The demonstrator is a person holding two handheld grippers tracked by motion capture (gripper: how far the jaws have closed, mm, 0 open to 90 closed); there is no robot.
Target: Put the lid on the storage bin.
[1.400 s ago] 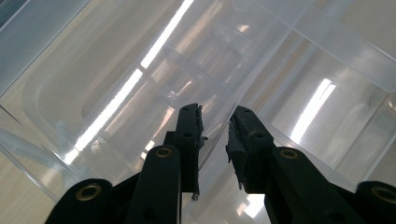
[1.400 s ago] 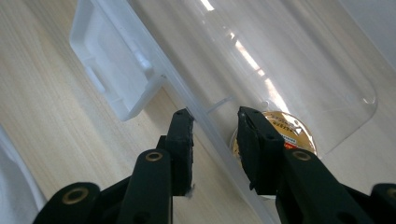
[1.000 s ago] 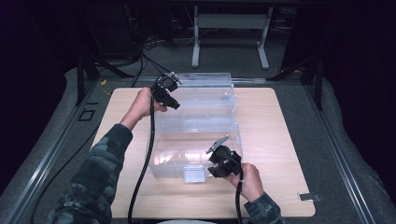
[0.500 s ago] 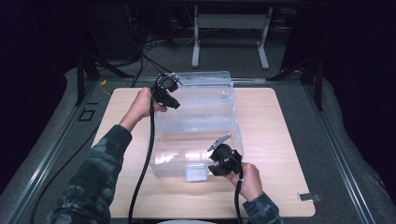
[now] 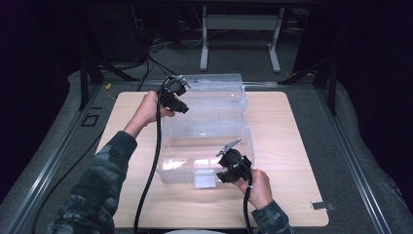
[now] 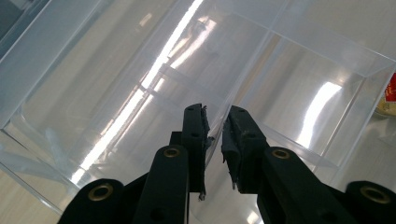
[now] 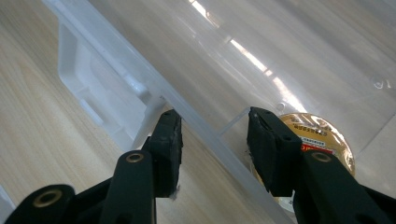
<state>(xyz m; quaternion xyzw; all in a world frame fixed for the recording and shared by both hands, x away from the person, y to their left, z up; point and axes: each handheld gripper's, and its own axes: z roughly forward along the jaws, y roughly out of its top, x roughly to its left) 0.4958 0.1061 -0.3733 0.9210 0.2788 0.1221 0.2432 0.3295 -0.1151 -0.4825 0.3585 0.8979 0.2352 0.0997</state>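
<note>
Clear plastic storage box (image 5: pixel 207 129), with its hinged clear lid (image 5: pixel 209 92) raised at the far side, stood near the middle of the light wooden tabletop (image 5: pixel 287 146), its long sides running from the near edge toward the far edge. A white latch (image 5: pixel 203 179) sat on the near wall of the box, facing the tabletop's near edge. The left gripper (image 5: pixel 179 97), held at the lid's far-left corner, had its jaws clamped tight on the thin clear edge of the lid (image 6: pixel 261 51); the left gripper view showed that edge running between the two black pads (image 6: pixel 198 133). The right gripper (image 5: pixel 233 163) was at the box's near-right corner, straddling the rim (image 7: pixel 201 123) beside the latch (image 7: pixel 100 100); its jaws had just been opening, with the rim between them but the pads standing clear of it. A round gold-coloured label or lid (image 7: pixel 317 135) showed through the clear plastic just behind the right-hand jaw.
</note>
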